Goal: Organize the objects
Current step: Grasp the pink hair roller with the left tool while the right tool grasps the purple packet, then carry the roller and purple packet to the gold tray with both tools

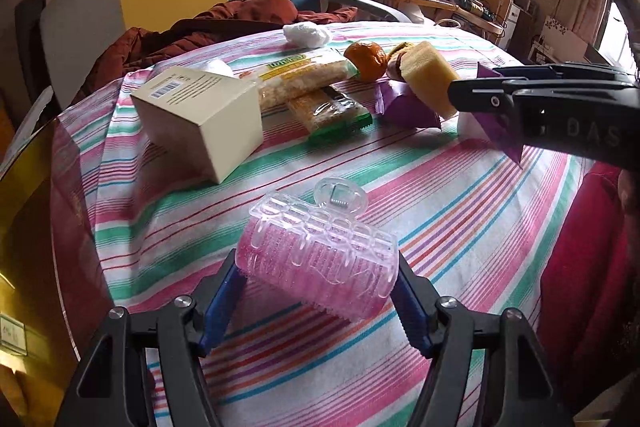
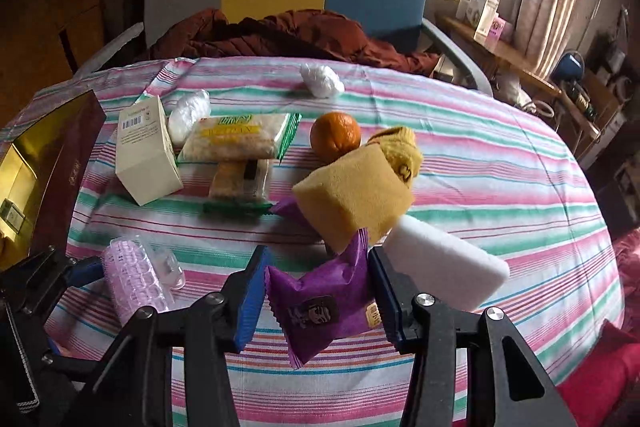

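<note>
In the left wrist view, my left gripper (image 1: 320, 291) is shut on a pink hair roller with a clear clip (image 1: 316, 259), its blue pads against both ends, just above the striped tablecloth (image 1: 460, 219). From the right wrist view, my right gripper (image 2: 318, 291) is shut on a purple snack packet (image 2: 320, 303), held off the cloth. The left wrist view shows the right gripper (image 1: 480, 95) at the right edge with the purple packet (image 1: 500, 135) hanging from it. The left gripper (image 2: 60, 279) and the roller (image 2: 136, 279) show at the lower left of the right wrist view.
Beyond the right gripper lie a yellow sponge (image 2: 352, 199), a white sponge (image 2: 444, 267), an orange (image 2: 335, 135) and a yellow sock (image 2: 400, 151). To the left are cracker packs (image 2: 236, 139), a cream box (image 2: 146, 159) and a gold-lined box (image 2: 48, 163). A chair with a rust jacket (image 2: 280, 35) stands behind.
</note>
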Available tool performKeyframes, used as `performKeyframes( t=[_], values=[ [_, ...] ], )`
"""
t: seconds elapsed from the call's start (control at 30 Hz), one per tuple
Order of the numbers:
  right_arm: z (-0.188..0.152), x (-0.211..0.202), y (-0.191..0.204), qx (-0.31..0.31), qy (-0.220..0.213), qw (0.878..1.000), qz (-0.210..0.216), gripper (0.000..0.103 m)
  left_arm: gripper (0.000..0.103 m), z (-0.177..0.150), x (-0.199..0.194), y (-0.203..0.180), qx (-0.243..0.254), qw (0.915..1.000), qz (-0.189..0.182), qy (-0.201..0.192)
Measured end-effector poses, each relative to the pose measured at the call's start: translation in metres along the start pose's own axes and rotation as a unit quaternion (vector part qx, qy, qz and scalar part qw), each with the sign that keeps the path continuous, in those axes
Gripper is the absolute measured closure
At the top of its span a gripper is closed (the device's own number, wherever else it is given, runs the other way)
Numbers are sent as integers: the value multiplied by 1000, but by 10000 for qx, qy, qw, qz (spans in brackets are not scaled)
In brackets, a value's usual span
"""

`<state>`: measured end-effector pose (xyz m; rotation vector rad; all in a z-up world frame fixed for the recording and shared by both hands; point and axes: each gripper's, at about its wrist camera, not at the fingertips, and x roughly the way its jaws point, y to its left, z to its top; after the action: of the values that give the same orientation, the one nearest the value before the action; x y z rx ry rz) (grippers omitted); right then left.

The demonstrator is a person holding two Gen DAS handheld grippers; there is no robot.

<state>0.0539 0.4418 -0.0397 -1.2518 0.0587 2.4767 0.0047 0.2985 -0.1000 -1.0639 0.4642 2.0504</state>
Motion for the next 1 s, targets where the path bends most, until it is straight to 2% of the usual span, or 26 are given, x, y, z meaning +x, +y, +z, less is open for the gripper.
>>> performKeyframes(
  t=[0.23,0.53,1.0],
  values=[
    [8,-7,18,-187,-209,9994,-192,53,32,0,-27,5,-19,9997,43,-249],
    [10,-31,38,-284,-428,9984,-233,53,32,-6,-61,20,-218,9984,86,-514],
    [26,-66,86,-437,-834,9955,140,53,32,-19,-129,68,-885,9897,363,-1064]
  ],
)
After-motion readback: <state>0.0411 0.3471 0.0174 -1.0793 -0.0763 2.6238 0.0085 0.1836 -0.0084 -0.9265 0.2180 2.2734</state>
